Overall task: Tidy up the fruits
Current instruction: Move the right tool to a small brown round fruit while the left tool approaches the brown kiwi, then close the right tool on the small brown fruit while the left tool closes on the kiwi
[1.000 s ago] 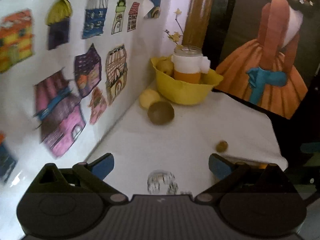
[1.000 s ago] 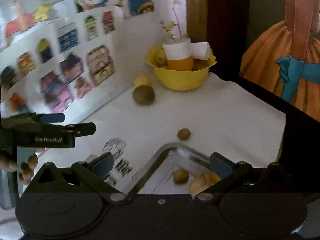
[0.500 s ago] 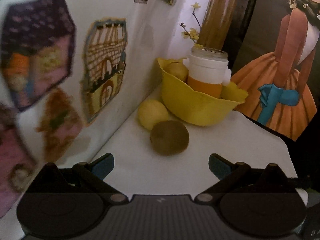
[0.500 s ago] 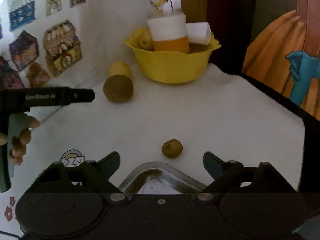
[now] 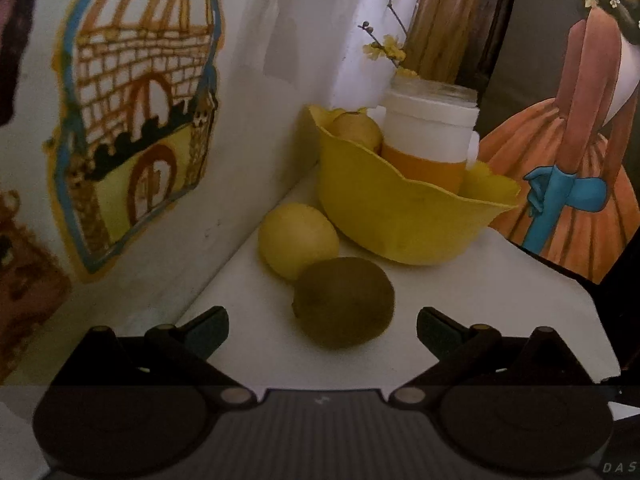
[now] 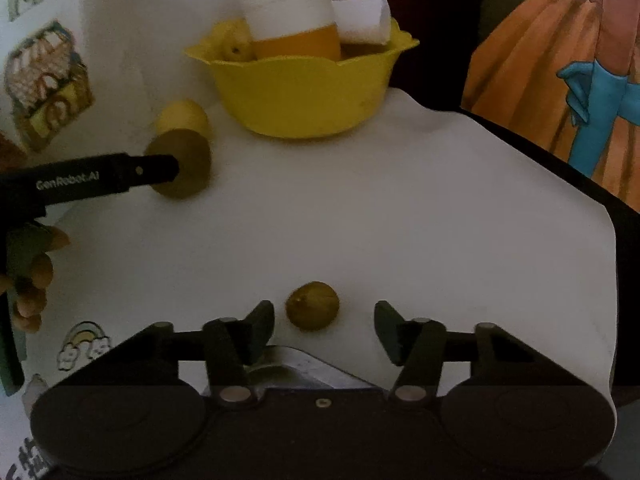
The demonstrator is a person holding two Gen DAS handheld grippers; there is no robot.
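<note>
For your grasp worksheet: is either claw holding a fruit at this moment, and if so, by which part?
Nothing is held. The left claw is open around the kiwi; the right claw is open around the small brown fruit, neither closed.

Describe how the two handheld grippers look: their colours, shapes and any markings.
Both are black. The left gripper and the right gripper each have two dark teal finger pads on linkage bars with round silver pivots, above a ribbed body with two round housings. Seen from the right wrist camera, the left gripper's side carries white "GenRobot.AI" lettering. No cables are visible.
</note>
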